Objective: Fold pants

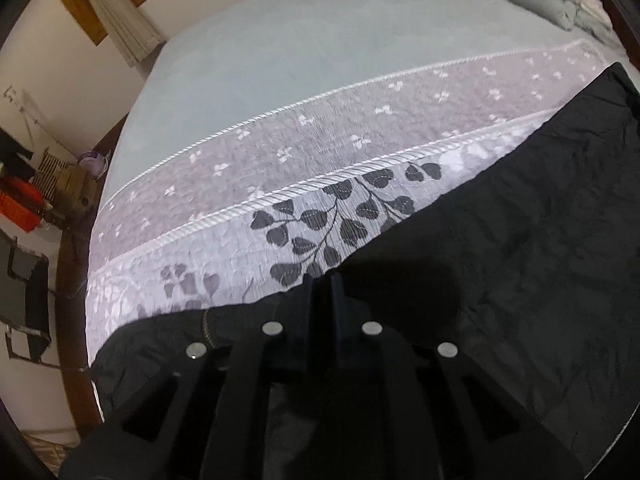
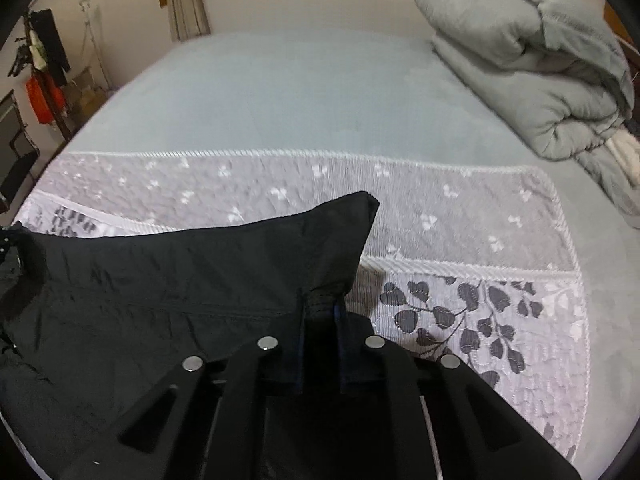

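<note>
Black pants (image 1: 500,248) lie spread on a grey floral quilt (image 1: 280,184) at the near edge of the bed. My left gripper (image 1: 322,280) is shut on the pants' far edge, near their left end. In the right wrist view the pants (image 2: 180,272) spread to the left, with a raised corner pointing up. My right gripper (image 2: 320,304) is shut on a bunched fold of the pants at their right edge, over the quilt (image 2: 460,240).
The pale green bed sheet (image 2: 300,92) stretches beyond the quilt. A folded grey duvet (image 2: 532,60) sits at the far right. A clothes rack (image 2: 44,64) and clutter stand left of the bed. A curtain (image 1: 120,20) hangs on the far wall.
</note>
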Available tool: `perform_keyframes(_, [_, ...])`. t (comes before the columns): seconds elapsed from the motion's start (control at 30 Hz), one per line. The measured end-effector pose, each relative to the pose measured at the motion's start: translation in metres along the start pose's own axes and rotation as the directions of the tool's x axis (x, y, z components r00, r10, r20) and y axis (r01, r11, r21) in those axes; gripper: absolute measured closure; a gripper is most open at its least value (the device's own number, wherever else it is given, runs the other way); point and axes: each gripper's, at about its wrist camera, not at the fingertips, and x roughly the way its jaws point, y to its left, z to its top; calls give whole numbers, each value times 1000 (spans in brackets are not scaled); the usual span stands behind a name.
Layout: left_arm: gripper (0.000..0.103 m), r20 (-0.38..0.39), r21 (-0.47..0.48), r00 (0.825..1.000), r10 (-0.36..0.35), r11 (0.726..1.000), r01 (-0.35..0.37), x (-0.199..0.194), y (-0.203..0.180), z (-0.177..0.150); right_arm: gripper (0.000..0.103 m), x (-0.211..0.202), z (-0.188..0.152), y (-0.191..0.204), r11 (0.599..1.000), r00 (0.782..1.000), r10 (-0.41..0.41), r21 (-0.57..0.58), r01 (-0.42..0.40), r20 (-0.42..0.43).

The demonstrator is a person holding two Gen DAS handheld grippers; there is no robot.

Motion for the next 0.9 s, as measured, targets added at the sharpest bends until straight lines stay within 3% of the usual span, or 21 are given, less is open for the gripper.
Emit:
perform_keyframes(0.2, [102,55,-15,998,10,1000,-9,-45,-10,-41,92,-44,-17,8,1000,992,0,-8,1,123])
perform_keyframes(0.33, [103,69,-64,997,-21,998,25,-66,-17,-73,92,-76,-39,11,1000,979,-5,-25,11,206])
perform_keyframes(0.4, [103,83,-84,995,-57,994,64,-79,-24,-91,92,-88,-53,12,1000,974,5,-20,0,225])
perform_keyframes(0.47, [103,100,-79,994,-41,996,49,-90,-32,-105,92,-97,-65,13,1000,972,16,-23,-11,235])
perform_keyframes(0.67, [103,90,-107,992,-88,989,97,-105,-49,-141,93,-119,-110,29,998,962,37,-53,-24,272])
perform_keyframes(0.9, [103,81,-143,990,-112,982,123,-104,-48,-160,95,-140,-163,39,996,961,92,-32,-87,260])
